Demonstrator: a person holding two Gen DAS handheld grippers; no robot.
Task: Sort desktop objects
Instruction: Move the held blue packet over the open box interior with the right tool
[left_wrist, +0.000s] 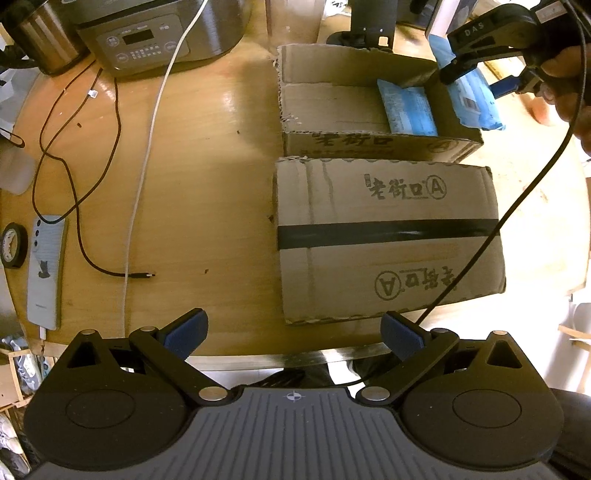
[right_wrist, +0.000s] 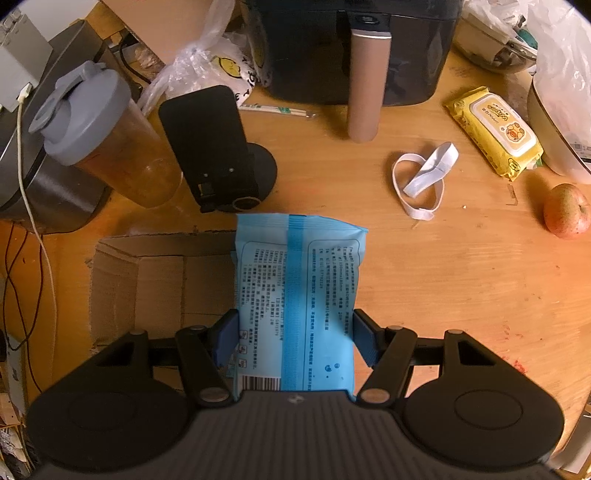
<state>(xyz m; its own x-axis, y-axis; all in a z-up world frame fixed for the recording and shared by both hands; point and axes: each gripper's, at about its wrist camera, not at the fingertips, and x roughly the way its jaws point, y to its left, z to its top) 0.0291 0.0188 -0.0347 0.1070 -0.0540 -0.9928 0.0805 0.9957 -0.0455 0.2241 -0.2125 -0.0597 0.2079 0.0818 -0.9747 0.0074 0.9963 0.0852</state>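
In the right wrist view my right gripper (right_wrist: 295, 341) is shut on a light blue printed packet (right_wrist: 299, 280), both blue pads pressing its sides. The packet hangs over the right end of an open cardboard box (right_wrist: 147, 284). From the left wrist view the same box (left_wrist: 332, 99) holds another blue packet (left_wrist: 406, 107) at its right end, and the right gripper (left_wrist: 476, 83) holds its packet (left_wrist: 480, 107) above the box's right wall. My left gripper (left_wrist: 293, 334) is open, with nothing between its fingers, over the table's near edge.
A taped, closed cardboard box (left_wrist: 388, 240) lies in front of the open one. A phone (left_wrist: 46, 269), tape roll (left_wrist: 13, 245) and cables (left_wrist: 140, 184) lie left. A phone stand (right_wrist: 210, 147), shaker bottle (right_wrist: 103, 147), air fryer (right_wrist: 351, 48), white band (right_wrist: 424, 181), yellow wipes (right_wrist: 495, 133) and apple (right_wrist: 565, 210) lie beyond.
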